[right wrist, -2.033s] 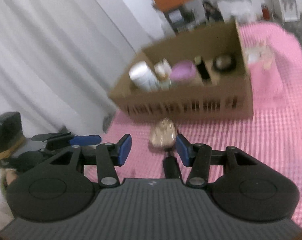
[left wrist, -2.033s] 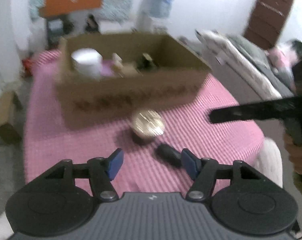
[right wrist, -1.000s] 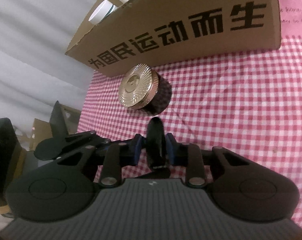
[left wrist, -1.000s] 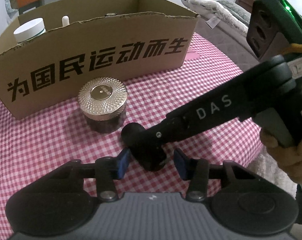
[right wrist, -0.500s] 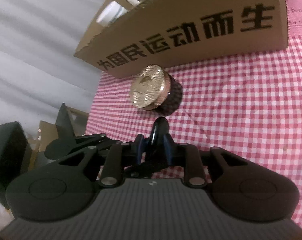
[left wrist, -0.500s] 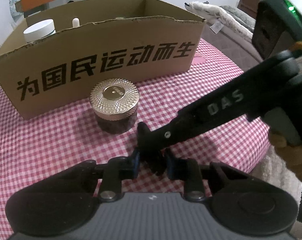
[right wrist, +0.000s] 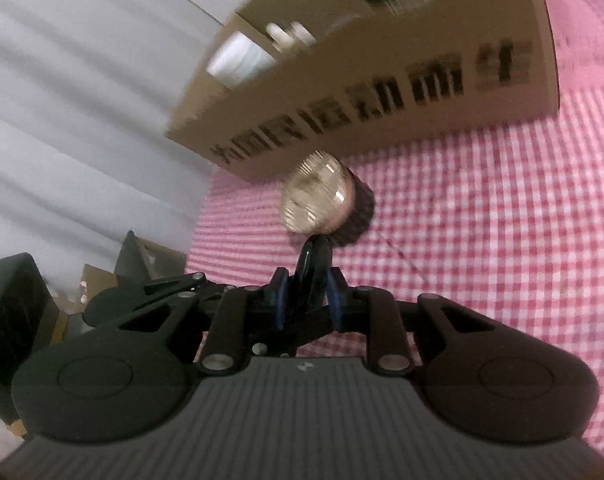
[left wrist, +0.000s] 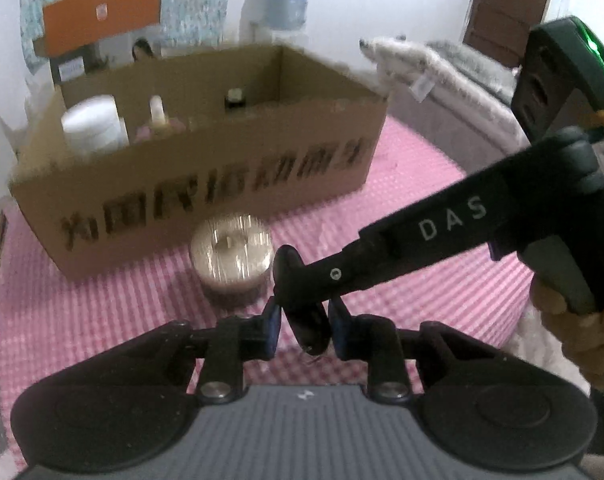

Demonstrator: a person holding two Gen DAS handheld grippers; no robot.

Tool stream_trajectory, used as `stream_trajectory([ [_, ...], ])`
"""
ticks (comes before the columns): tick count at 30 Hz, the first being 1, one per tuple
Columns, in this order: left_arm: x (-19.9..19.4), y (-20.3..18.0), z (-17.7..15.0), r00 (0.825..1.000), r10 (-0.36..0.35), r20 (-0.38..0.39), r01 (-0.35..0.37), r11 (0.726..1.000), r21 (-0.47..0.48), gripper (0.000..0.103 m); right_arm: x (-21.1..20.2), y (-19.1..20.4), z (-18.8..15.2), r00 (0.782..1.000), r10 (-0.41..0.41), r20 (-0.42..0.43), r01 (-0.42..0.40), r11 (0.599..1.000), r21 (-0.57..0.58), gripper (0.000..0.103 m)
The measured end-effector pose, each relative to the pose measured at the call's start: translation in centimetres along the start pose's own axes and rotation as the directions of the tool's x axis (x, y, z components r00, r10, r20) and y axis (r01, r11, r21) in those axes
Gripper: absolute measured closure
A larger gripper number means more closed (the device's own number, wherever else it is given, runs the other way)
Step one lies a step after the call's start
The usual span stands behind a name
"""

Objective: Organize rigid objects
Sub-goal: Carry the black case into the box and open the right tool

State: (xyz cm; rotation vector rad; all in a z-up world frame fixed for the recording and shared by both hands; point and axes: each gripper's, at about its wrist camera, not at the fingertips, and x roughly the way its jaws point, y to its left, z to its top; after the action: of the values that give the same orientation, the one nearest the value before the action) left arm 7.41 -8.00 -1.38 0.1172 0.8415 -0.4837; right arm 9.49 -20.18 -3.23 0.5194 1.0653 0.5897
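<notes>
A small black oblong object (left wrist: 306, 326) hangs just above the pink checked tablecloth (left wrist: 81, 312), gripped from two sides. My left gripper (left wrist: 304, 330) is shut on it, both blue pads pressing its sides. A finger of the right gripper (left wrist: 422, 236) reaches in from the right onto the object's top. In the right wrist view my right gripper (right wrist: 308, 300) is shut on the same black object (right wrist: 312, 268), and the left gripper's fingers (right wrist: 169, 282) come in from the left. Just beyond stands a dark jar with a gold lid (left wrist: 230, 256) (right wrist: 316, 196).
An open cardboard box (left wrist: 205, 176) (right wrist: 382, 92) with black lettering stands behind the jar, holding a white jar (left wrist: 91, 126) and small bottles. A hand (left wrist: 582, 332) holds the right gripper at the table's right edge. A bed (left wrist: 442, 76) lies beyond.
The left gripper's jaws closed onto the black object that the right gripper held. Both grippers then rose with it, and the inside of the box came into view.
</notes>
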Motion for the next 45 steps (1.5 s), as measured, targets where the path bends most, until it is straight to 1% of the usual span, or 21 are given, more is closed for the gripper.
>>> stream_trajectory([
  [3,-1.9,-0.3,1.9,0.998,0.016,0.062,-0.017,1.0,0.016,0.076,-1.8,2.0,1.0,0.998,0.006,0.062,-0.002,0.998,-0.059,0.084],
  [6,-3.2,-0.4,4.5,0.992,0.033,0.124,-0.038,0.999,0.036,0.076,-3.7,3.6,2.8,0.992,0.025,0.127,-0.01,0.993,-0.118,0.084],
  [10,-3.2,0.2,8.0,0.986,0.052,0.159,-0.06,0.997,0.045,0.076,-5.2,4.9,6.4,0.981,0.041,0.187,-0.007,0.984,-0.177,0.084],
  [14,-0.9,1.0,11.1,0.988,0.066,0.138,-0.072,0.996,0.043,0.076,-4.9,4.7,10.6,0.979,0.043,0.197,-0.005,0.982,-0.19,0.084],
  [16,0.6,1.7,12.5,0.992,0.064,0.105,-0.067,0.997,0.026,0.076,-4.0,4.0,12.6,0.983,0.042,0.18,-0.011,0.985,-0.171,0.084],
  [19,3.4,3.1,13.8,0.998,0.054,0.039,-0.054,0.999,-0.009,0.076,-2.1,2.2,15.7,0.991,0.033,0.132,-0.016,0.992,-0.124,0.084],
  [22,5.4,4.1,14.0,0.998,0.054,-0.013,-0.055,0.998,-0.033,0.076,-0.1,0.5,17.5,0.996,0.016,0.083,-0.009,0.996,-0.09,0.084],
  [26,7.4,5.0,14.0,0.996,0.06,-0.062,-0.063,0.997,-0.052,0.076,2.4,-0.9,18.6,1.0,0.005,0.027,-0.003,0.998,-0.055,0.085],
  [31,8.3,5.4,14.0,0.994,0.058,-0.095,-0.064,0.996,-0.057,0.069,4.5,-1.4,19.3,1.0,-0.02,-0.02,0.019,0.999,-0.05,0.085],
  [34,8.3,5.4,14.0,0.994,0.063,-0.09,-0.068,0.996,-0.053,0.069,5.2,-1.6,19.6,0.999,-0.035,-0.027,0.034,0.998,-0.054,0.086],
  [36,8.3,5.5,14.1,0.994,0.062,-0.086,-0.067,0.996,-0.054,0.066,5.2,-1.8,19.6,0.999,-0.04,-0.025,0.039,0.998,-0.056,0.086],
  [39,7.8,5.2,14.0,0.996,0.056,-0.073,-0.06,0.997,-0.052,0.064,5.3,-1.9,19.6,0.999,-0.048,-0.021,0.047,0.998,-0.051,0.085],
  [42,6.4,4.8,13.8,0.998,0.047,-0.049,-0.049,0.997,-0.054,0.056,4.9,-1.9,19.4,0.999,-0.048,-0.013,0.048,0.998,-0.043,0.083],
  [45,4.5,4.1,13.3,0.999,0.038,-0.01,-0.038,0.998,-0.044,0.049,3.6,-1.2,18.7,0.999,-0.033,0.014,0.034,0.998,-0.05,0.082],
])
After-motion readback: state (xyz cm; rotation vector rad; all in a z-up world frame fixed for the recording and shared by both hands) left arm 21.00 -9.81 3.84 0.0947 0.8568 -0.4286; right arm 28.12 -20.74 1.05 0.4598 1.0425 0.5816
